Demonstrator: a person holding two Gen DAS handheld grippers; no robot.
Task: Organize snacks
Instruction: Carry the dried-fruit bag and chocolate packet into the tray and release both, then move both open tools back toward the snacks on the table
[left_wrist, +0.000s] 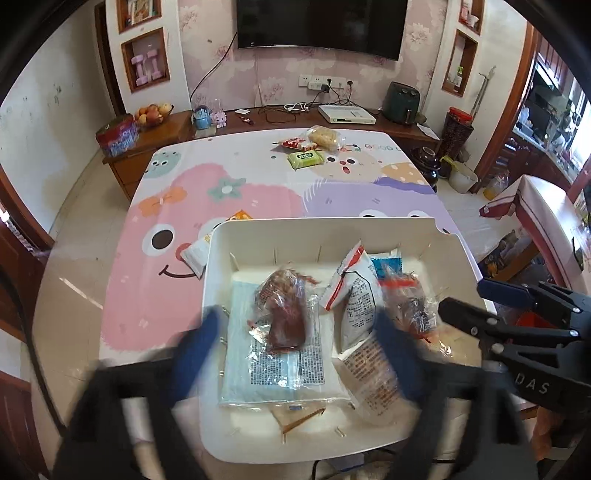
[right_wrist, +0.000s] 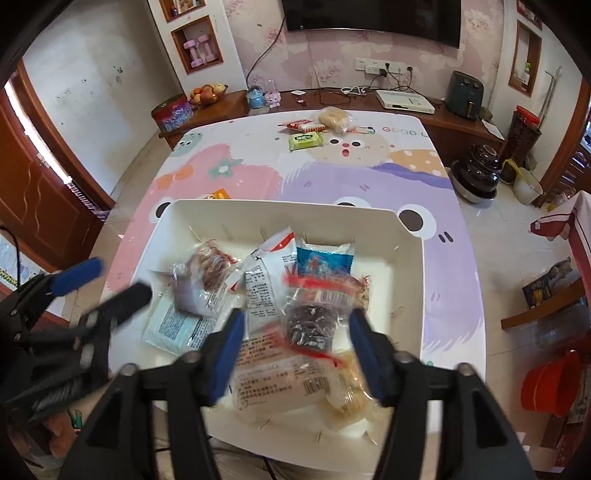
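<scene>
A white bin (left_wrist: 321, 221) (right_wrist: 280, 203) stands on the near part of the cartoon-print table and holds several snack packets. My left gripper (left_wrist: 295, 343) hangs open over its left half. A clear packet of reddish-brown snack (left_wrist: 284, 314) lies between its blurred blue fingers, on a pale blue packet (left_wrist: 266, 373), and the pads do not press it. My right gripper (right_wrist: 297, 339) is open over the bin's right half, with a dark snack packet with a red strip (right_wrist: 310, 321) lying between its fingers. Each gripper also shows in the other's view: right gripper (left_wrist: 498, 306), left gripper (right_wrist: 99, 288).
At the table's far end lie a green packet (left_wrist: 304, 158), a red packet (left_wrist: 293, 143) and a clear bag of pale snacks (left_wrist: 325, 137). An orange packet (left_wrist: 242, 215) and a white one (left_wrist: 195, 254) lie just outside the bin. A red bucket (right_wrist: 550, 384) stands on the floor at the right.
</scene>
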